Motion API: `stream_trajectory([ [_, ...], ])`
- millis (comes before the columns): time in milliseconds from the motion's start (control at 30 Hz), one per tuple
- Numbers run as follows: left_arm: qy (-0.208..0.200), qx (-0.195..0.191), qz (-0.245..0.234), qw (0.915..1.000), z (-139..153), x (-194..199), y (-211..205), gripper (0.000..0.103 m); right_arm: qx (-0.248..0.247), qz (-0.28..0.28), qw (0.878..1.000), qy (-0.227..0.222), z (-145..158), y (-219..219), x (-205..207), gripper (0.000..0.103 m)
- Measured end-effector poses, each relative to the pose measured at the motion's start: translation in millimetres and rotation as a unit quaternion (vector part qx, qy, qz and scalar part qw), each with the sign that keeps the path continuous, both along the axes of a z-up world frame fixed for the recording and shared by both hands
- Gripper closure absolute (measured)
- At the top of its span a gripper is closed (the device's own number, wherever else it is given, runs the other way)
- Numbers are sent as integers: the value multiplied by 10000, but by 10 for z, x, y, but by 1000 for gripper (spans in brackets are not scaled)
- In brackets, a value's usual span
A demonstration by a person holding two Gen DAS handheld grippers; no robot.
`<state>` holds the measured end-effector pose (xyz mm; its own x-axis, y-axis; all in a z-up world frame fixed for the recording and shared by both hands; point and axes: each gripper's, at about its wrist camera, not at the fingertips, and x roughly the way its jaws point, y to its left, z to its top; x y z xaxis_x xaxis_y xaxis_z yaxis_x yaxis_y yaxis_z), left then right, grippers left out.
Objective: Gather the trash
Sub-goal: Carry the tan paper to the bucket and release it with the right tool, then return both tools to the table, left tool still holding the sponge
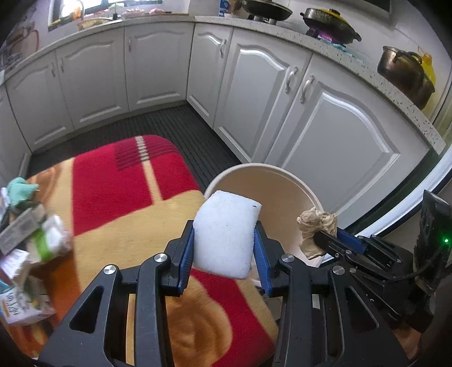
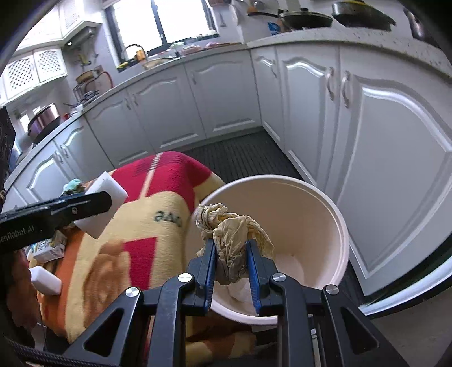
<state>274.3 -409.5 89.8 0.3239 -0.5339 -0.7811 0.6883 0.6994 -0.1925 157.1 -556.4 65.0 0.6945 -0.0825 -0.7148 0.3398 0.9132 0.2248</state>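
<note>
White kitchen, red blanket. Left gripper clamped on foam block, right gripper on crumpled paper, near bucket. Far-left boxes left.

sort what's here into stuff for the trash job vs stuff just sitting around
For the job: white foam block in left claw; crumpled paper in right claw; white bin; boxes and scraps on the table.

Lying about: blanket; pots; cabinets.
</note>
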Motion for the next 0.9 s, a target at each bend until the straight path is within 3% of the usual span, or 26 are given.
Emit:
stream_trajectory([
  [267,127,13,-154,9998,-223,11,-259,59,56,-300,9993,204,-192,-250,83,82],
  [367,272,0,-226,9994,-301,35,-274,53,2,-479,9985,267,-237,-313,104,52],
  [767,561,-200,-113,9982,-342,116,-155,52,141,-523,9982,272,-297,-292,73,52],
  [900,610,-335,-79,9975,-339,145,-163,42,106,-565,9980,249,-276,-277,38,52],
])
